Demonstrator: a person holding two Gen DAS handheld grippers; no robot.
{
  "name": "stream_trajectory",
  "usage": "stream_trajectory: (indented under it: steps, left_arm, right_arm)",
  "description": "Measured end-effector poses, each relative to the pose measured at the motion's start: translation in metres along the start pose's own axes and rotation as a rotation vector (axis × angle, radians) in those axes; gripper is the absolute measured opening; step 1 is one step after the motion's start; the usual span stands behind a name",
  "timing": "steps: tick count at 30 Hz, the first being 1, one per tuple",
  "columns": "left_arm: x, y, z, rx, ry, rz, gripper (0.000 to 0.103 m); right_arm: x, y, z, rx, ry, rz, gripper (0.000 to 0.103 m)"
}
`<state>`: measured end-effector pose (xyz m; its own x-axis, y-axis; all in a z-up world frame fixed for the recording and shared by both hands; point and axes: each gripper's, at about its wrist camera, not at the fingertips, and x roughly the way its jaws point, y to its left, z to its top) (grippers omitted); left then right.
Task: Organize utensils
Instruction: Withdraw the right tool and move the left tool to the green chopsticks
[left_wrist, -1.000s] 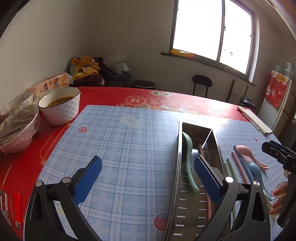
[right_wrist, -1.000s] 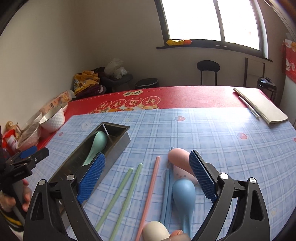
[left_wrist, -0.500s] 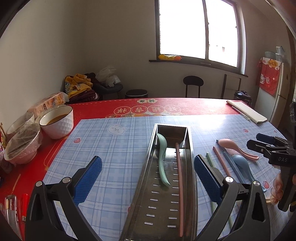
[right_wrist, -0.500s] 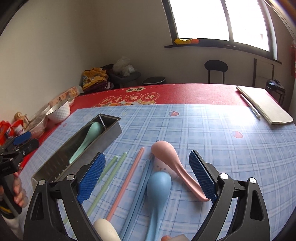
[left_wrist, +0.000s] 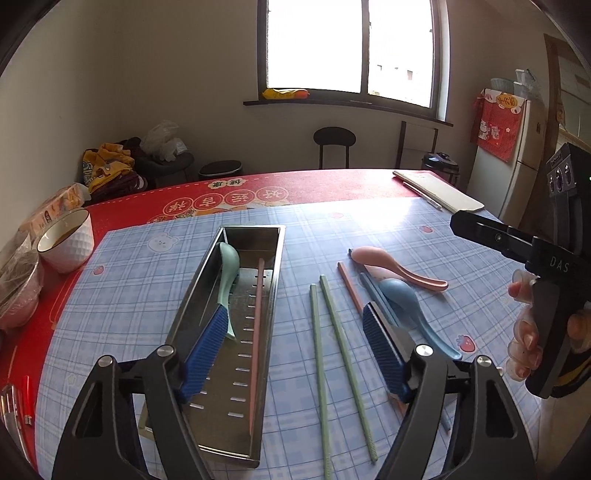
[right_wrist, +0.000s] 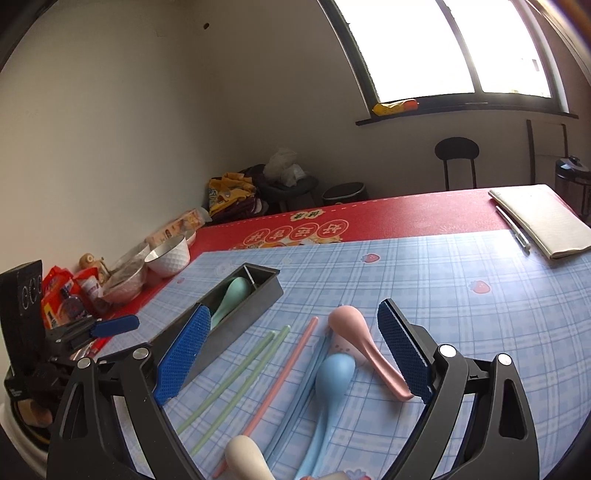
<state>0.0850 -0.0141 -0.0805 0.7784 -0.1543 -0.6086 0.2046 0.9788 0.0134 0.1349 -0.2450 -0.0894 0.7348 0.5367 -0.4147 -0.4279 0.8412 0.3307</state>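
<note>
The left tool (left_wrist: 293, 350) was held tilted down over the bench (left_wrist: 258, 192). Its jaws were closing, with nothing pinched between them. The right tool (right_wrist: 290, 358) was held low, jaws spread wide and empty, above the blue spoon (right_wrist: 332, 373) and pink spoon (right_wrist: 354, 332). The green spoon (left_wrist: 229, 273) and one pink chopstick (left_wrist: 256, 332) were seen lying in the metal tray (left_wrist: 273, 295). The green chopsticks (left_wrist: 332, 339) were seen just beside the tray.

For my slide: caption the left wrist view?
Metal tray holds a green spoon; green chopsticks await on the blue cloth.
</note>
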Motion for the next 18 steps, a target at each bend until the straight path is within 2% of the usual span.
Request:
stream_trajectory:
  steps: [2,5,11,18]
  left_arm:
    - [0.004,-0.013,-0.004,0.044,0.021,-0.006,0.056]
    - [0.012,-0.029,-0.01,0.102,0.04,0.014,0.046]
    - [0.032,-0.042,-0.018,0.125,0.108,0.02,0.026]
    - [0.062,-0.041,-0.021,0.115,0.214,0.017,0.012]
  right_arm:
    - [-0.002,-0.001,0.0,-0.006,-0.002,-0.031,0.089]
    - [0.001,-0.006,0.0,0.005,0.018,-0.069,0.089]
    - [0.002,-0.017,-0.001,0.033,0.024,-0.113,0.089]
    - [0.003,-0.02,-0.002,0.046,0.033,-0.118,0.089]
